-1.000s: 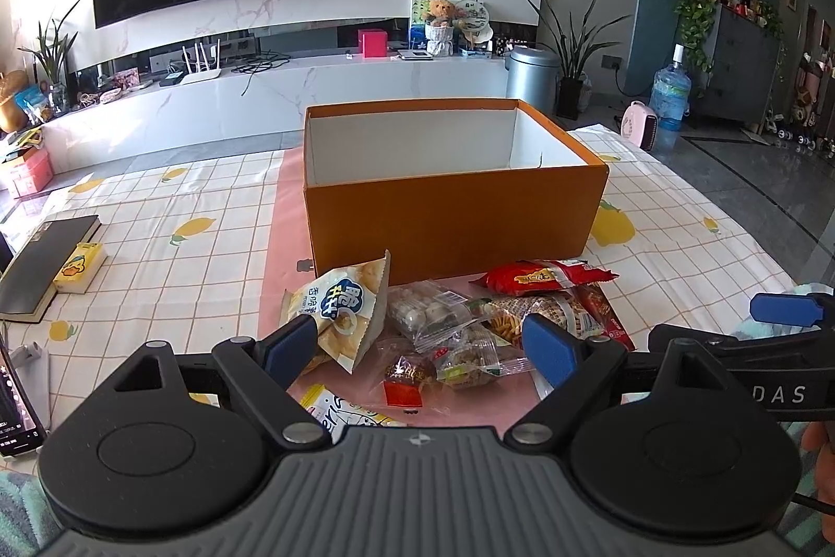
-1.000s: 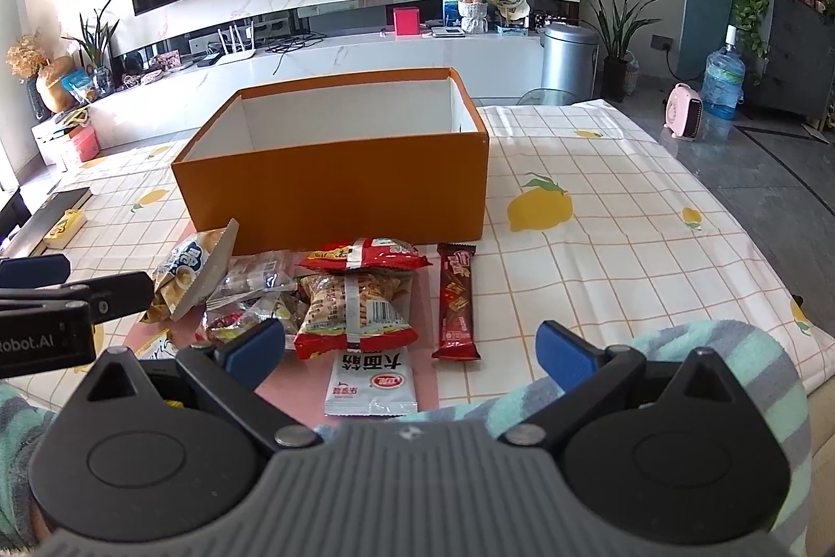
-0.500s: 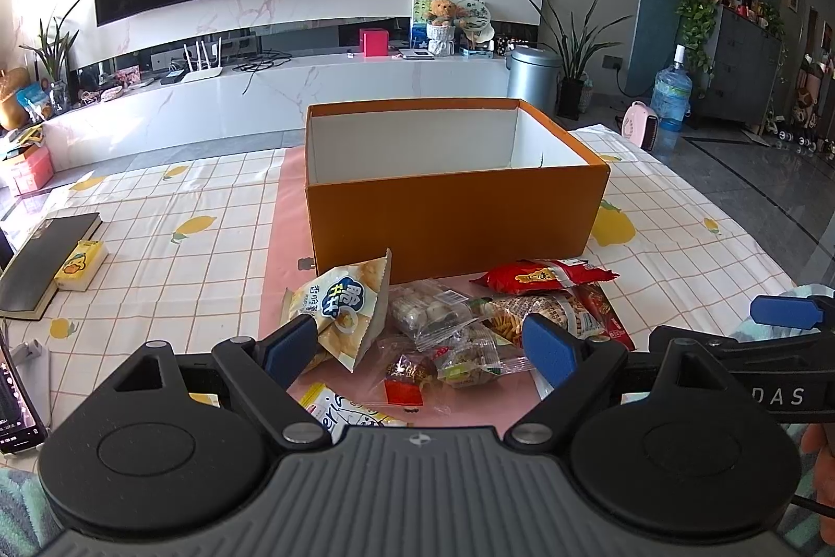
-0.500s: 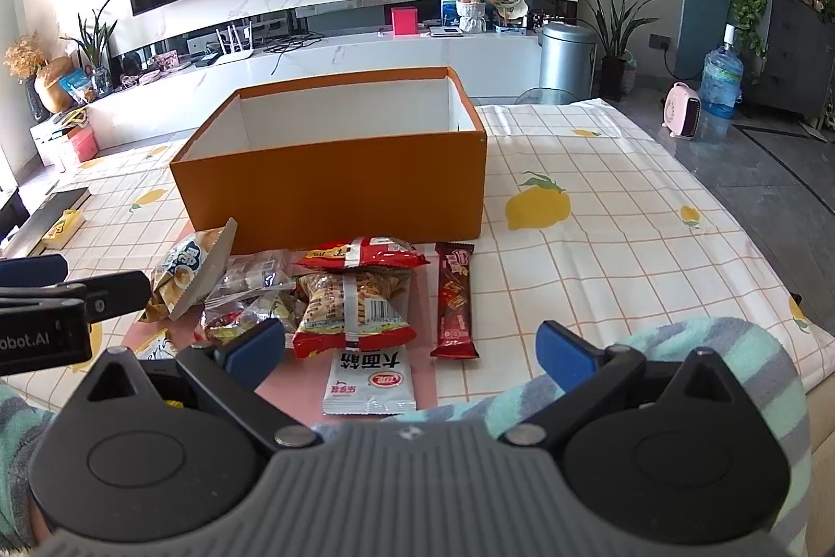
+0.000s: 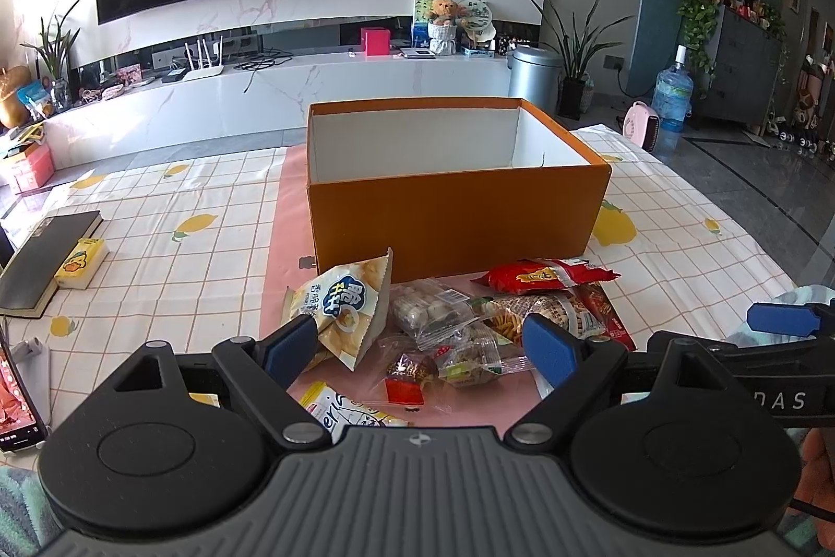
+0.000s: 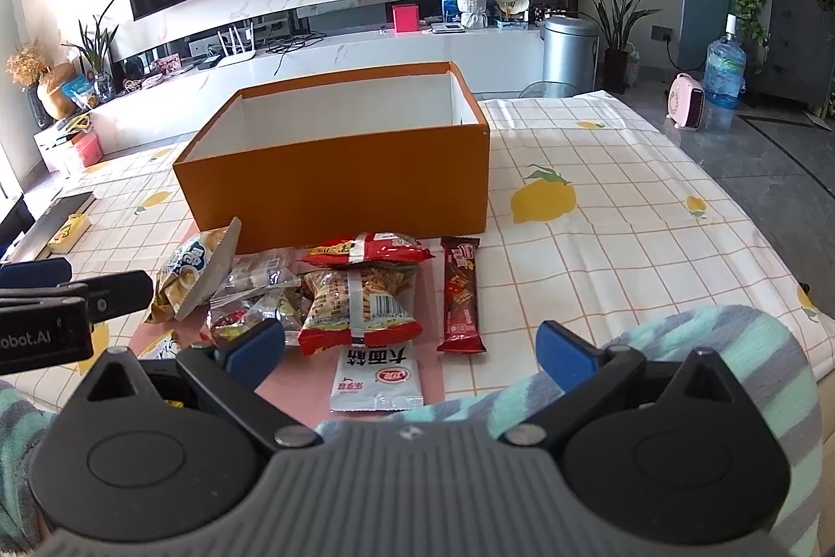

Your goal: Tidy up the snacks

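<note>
On the bench, at twelve o'clock from your tongs, the orange box (image 5: pixel 459 217) stands empty. Nothing is sorted yet: the snack pile (image 6: pixel 334 291) lies just before its near wall. Your left tongs (image 5: pixel 417 348) and right tongs (image 6: pixel 412 348) both gape wide, holding nothing.

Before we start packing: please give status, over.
Left gripper open, right gripper open, both empty. Snacks piled before orange box, none visibly inside. Nothing blocking.

Snack packets (image 6: pixel 360 301) lie before seemingly empty orange box (image 6: pixel 339 186).
</note>
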